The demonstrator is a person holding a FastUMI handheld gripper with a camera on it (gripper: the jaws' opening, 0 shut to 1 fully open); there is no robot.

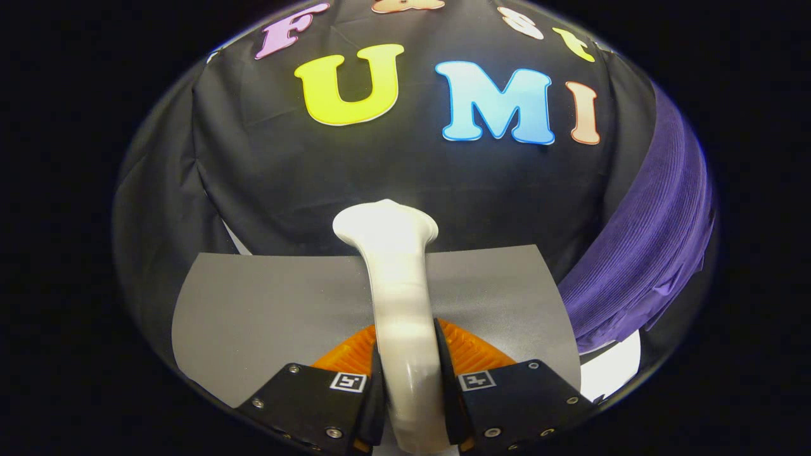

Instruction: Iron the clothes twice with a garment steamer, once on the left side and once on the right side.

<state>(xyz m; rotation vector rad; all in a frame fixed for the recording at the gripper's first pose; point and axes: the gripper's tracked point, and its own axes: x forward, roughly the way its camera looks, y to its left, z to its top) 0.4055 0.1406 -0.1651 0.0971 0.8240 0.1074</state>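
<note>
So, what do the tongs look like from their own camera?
The tongs have two angular black housings with small silver screws. Each housing carries one square black-and-white marker near its inner edge. The inner faces of the fingers are ribbed. No cable is visible.

I am seeing the white garment steamer (399, 297) standing between the fingers, its slim glossy handle rising away from them and widening into a flared head that is pointing toward the booth's back wall. The purple clothes (652, 253) are hanging off to the right of the steamer, well apart from it, a ribbed fabric draping in long curved folds.
</note>
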